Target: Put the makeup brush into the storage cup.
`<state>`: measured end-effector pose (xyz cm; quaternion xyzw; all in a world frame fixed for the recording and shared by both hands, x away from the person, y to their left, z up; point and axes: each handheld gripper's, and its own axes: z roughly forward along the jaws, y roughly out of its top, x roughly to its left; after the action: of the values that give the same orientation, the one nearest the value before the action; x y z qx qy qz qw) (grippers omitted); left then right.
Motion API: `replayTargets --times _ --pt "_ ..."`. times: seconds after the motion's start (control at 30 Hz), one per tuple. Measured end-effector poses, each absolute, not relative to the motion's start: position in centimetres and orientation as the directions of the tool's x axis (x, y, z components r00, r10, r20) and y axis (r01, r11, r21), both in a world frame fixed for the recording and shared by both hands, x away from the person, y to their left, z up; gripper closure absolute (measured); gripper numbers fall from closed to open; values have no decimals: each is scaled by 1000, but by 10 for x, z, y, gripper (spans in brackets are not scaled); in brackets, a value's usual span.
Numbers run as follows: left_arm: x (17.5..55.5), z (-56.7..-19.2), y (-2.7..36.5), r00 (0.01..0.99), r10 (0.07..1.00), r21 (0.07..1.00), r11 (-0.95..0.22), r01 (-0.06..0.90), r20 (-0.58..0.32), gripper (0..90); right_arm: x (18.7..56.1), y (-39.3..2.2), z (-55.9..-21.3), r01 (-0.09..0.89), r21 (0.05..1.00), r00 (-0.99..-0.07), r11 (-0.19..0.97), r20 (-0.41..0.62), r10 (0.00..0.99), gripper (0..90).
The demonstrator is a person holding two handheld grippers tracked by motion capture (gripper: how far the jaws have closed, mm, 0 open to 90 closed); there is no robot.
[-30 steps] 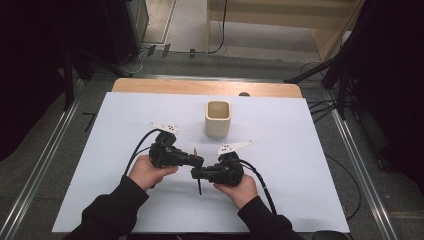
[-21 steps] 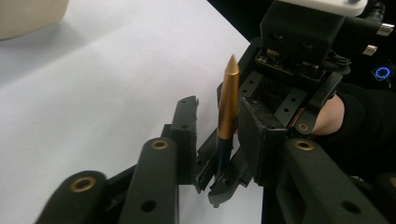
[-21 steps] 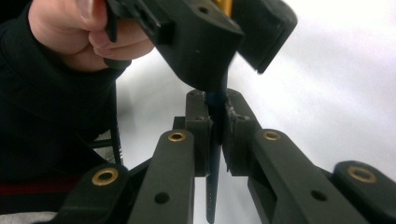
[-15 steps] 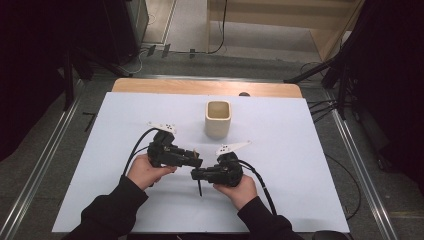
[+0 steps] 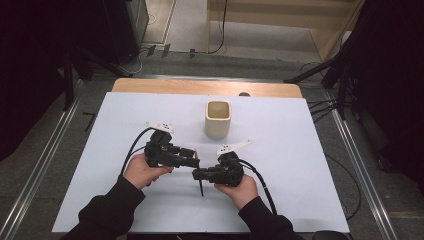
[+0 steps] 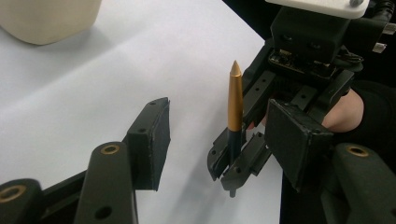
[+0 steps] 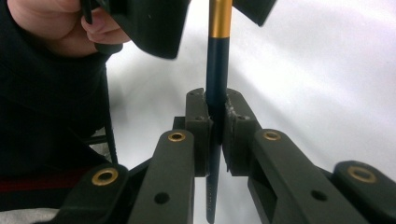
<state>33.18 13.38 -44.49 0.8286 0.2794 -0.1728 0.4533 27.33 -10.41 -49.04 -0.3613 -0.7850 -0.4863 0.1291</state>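
A pen with a gold upper part and a dark blue barrel (image 6: 234,100) stands upright above the white table sheet (image 5: 300,150). My right gripper (image 7: 215,114) is shut on the dark barrel (image 7: 218,70), and the pen's lower end sticks out below its jaws (image 5: 201,187). My left gripper (image 6: 224,130) faces it from the left, and its jaws have just been opening. Its pads (image 6: 156,140) now stand either side of the gold part without touching it. In the high view the left gripper (image 5: 196,161) and right gripper (image 5: 196,175) meet tip to tip near the table's middle front.
A cream square cup (image 5: 218,119) stands open-topped behind the grippers, toward the table's far middle. Cables trail from both grippers toward the person. The table's wooden far edge (image 5: 200,87) and metal rails on the floor run along both sides.
The left gripper's jaws have opened off the pen's gold part. The right gripper keeps its hold on the barrel. Neither hand has shifted noticeably.
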Motion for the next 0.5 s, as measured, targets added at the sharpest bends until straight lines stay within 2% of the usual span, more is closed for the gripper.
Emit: replayTargets --times 0.5 --pt "331 -445 141 804 341 662 -457 594 -487 366 277 -114 -489 709 663 -681 241 557 475 832"
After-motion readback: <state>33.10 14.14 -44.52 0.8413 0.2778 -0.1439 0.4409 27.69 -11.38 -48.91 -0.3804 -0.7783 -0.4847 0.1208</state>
